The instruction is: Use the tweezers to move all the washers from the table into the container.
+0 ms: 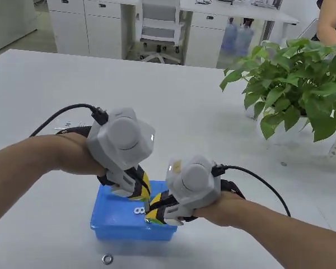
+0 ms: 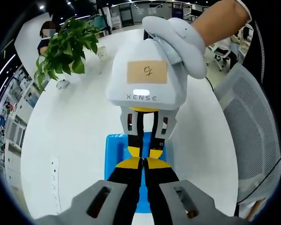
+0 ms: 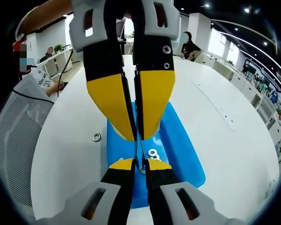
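Observation:
A blue container [image 1: 109, 221] sits on the white table near its front edge, with washers [image 1: 139, 210] lying inside. One loose washer [image 1: 107, 259] lies on the table just in front of it. My left gripper [image 1: 139, 193] and right gripper [image 1: 152, 216] meet tip to tip over the container. In the right gripper view, thin metal tweezers [image 3: 138, 150] run down from the left gripper [image 3: 136, 133], which is shut on them, into my right gripper [image 3: 139, 165], also closed around them. A washer [image 3: 153, 153] sits in the container [image 3: 182, 154] below; another [image 3: 97, 137] lies on the table beside it.
A leafy potted plant [image 1: 297, 78] stands at the table's right. Cables trail from both grippers. An office chair [image 1: 159, 28] and white cabinets stand beyond the far edge. A mesh chair [image 2: 253, 122] is close behind the person.

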{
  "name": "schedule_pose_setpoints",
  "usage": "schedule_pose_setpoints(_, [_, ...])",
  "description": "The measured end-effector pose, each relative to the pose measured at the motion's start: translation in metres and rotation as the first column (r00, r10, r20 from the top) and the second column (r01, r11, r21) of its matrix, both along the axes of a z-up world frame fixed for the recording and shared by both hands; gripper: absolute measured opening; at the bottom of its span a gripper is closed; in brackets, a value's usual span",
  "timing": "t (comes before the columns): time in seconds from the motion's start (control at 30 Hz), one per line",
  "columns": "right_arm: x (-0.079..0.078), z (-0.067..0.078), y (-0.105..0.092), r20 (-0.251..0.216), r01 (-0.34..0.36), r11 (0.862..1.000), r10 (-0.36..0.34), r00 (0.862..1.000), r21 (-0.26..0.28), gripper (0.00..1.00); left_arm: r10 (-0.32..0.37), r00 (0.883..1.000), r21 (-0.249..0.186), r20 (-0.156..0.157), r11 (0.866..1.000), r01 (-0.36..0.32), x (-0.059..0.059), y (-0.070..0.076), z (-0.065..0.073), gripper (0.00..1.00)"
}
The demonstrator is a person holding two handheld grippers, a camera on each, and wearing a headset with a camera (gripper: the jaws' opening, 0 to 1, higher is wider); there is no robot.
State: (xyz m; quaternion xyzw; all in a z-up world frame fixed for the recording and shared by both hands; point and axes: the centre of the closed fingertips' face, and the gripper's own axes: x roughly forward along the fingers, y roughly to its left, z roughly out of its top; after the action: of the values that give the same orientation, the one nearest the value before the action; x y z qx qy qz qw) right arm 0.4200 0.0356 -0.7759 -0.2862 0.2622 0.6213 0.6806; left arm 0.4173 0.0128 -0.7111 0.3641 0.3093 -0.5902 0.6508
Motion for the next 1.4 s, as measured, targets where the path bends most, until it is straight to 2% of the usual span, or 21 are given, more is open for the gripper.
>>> schedule_pose_setpoints(0.57, [0.001, -0.002, 0.004, 0.005, -0.006, 1.0, 0.006, 1.0, -0.004, 0.1, 0.005, 1.0, 0.003, 0.002, 1.0, -0.005, 0.0, 0.005, -0.001, 0.06])
schedule_pose_setpoints(0.77, [0.0, 0.001, 0.005, 0.006, -0.005, 1.0, 0.005, 1.0, 0.001, 0.11, 0.004, 1.0, 0.004, 0.005, 1.0, -0.004, -0.001, 0.006, 0.001, 0.06])
schedule_pose_setpoints(1.4, [-0.004, 0.023, 0.015, 0.04, -0.022, 0.999, 0.021, 0.999, 0.023, 0.11, 0.011, 1.0, 0.007, 0.019, 1.0, -0.011, -0.009, 0.016, 0.022, 0.06])
